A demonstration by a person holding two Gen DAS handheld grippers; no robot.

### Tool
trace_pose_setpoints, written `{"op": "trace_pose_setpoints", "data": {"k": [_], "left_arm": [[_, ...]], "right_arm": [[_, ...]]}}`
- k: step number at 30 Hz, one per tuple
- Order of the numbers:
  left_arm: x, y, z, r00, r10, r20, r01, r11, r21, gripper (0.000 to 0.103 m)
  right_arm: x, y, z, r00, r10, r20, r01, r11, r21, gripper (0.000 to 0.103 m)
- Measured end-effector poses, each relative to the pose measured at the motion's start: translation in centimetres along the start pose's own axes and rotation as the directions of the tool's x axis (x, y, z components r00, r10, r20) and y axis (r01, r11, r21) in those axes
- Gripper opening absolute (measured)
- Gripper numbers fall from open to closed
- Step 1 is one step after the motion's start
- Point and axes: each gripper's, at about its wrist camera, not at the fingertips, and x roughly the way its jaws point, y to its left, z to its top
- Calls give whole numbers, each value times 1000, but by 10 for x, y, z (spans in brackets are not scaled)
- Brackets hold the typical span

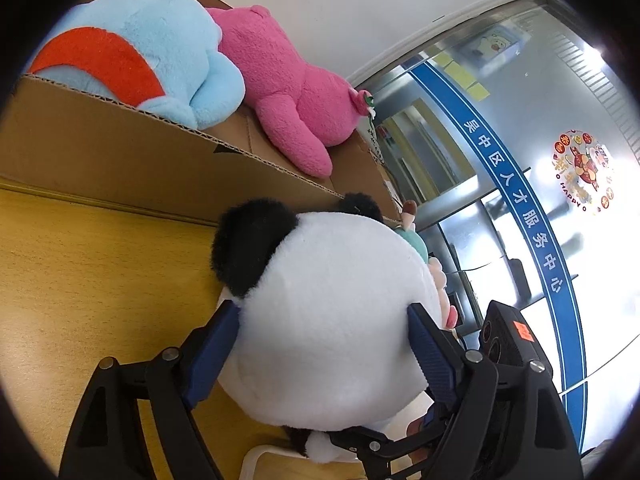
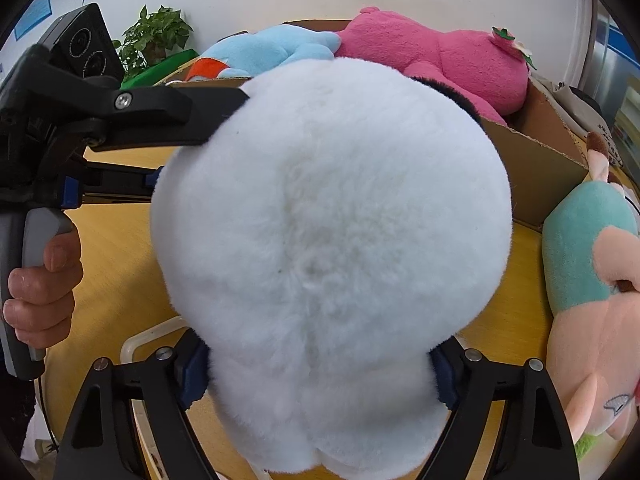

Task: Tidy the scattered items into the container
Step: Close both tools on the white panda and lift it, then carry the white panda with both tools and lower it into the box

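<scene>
Two plush toys already lie in the brown cardboard box (image 1: 168,152): a light-blue plush with a red-orange patch (image 1: 136,52) and a bright pink plush with a small flower at one end (image 1: 280,80), both heaped above its rim. One big round white plush panda with black ears (image 1: 332,312) is out of the box, held over the yellow wooden tabletop (image 1: 80,280) just in front of the box's near wall. Beside it on the table lies a peach-and-teal plush doll (image 2: 592,280), not yet put away, so by my reckoning the job is about half done.

Both grippers have the panda. The left gripper (image 1: 324,340) has its jaws spread wide, blue pads (image 1: 430,356) pressed into the white fur on either side of the body. The right gripper (image 2: 320,376) is likewise wide apart, its pads sunk into the lower part of the plush. In the right wrist view a bare hand (image 2: 40,304) grips the left tool's handle. Behind the box stands a green potted plant (image 2: 154,36).
</scene>
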Motion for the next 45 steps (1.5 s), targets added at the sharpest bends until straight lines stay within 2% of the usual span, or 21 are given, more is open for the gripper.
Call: {"op": "trace_pose_setpoints", "data": {"k": [3, 6, 9, 12, 14, 16, 20, 22, 24, 26, 30, 33, 35, 39, 42, 43, 44, 45], "left_arm": [[-4, -7, -1, 1000, 4, -4, -4, 1000, 27, 68], [-12, -25, 0, 1000, 21, 13, -22, 996, 84, 65], [-29, -51, 8, 999, 18, 51, -26, 988, 150, 63], [-52, -85, 24, 994, 10, 107, -35, 972, 231, 62], [-69, -114, 40, 989, 13, 145, -57, 952, 302, 62], [-87, -148, 59, 982, 14, 188, -87, 919, 385, 62], [-122, -212, 98, 963, -15, 269, -135, 838, 529, 62], [-136, -233, 116, 954, -37, 299, -147, 809, 570, 62], [-144, -246, 132, 947, -41, 317, -165, 786, 596, 62], [-144, -253, 145, 944, -30, 328, -186, 773, 606, 62], [-130, -240, 170, 949, 8, 314, -202, 782, 590, 62], [-104, -209, 186, 958, 52, 281, -206, 809, 550, 62], [-78, -178, 197, 966, 96, 239, -209, 833, 512, 62], [-17, -94, 213, 974, 193, 116, -223, 892, 393, 62], [31, -18, 211, 963, 268, -17, -257, 939, 230, 63], [47, 7, 207, 958, 274, -78, -260, 952, 161, 64], [56, 24, 203, 962, 247, -113, -234, 965, 118, 67], [58, 30, 199, 968, 228, -102, -215, 969, 124, 69]], "right_arm": [[-7, -2, 3, 1000, -7, 9, 7, 1000, -1, 83], [-19, 0, 4, 999, -2, 41, 1, 1000, 5, 80], [-42, 6, 9, 993, -14, 117, 17, 1000, -26, 79], [-74, 7, 27, 978, -12, 209, 18, 999, -26, 78], [-100, 8, 43, 960, -18, 280, 29, 999, -37, 78], [-127, 8, 65, 937, -21, 348, 42, 998, -52, 78], [-186, 7, 113, 872, -47, 487, 99, 992, -81, 78], [-208, 6, 136, 838, -60, 543, 127, 988, -87, 78], [-221, 2, 153, 819, -60, 571, 130, 988, -82, 78], [-225, -1, 169, 811, -61, 582, 126, 989, -72, 78], [-197, -12, 199, 822, -49, 567, 84, 996, -36, 78], [-156, -28, 206, 842, -43, 538, 42, 999, 14, 79], [-121, -38, 204, 865, -41, 501, 17, 999, 52, 79], [-30, -62, 195, 925, -15, 381, -41, 990, 138, 79], [48, -71, 180, 977, 3, 211, -50, 975, 215, 80], [68, -73, 174, 989, 1, 147, -37, 969, 243, 82], [83, -73, 168, 994, -25, 104, -3, 965, 262, 86], [90, -71, 165, 994, -60, 96, 33, 965, 261, 90]]}}
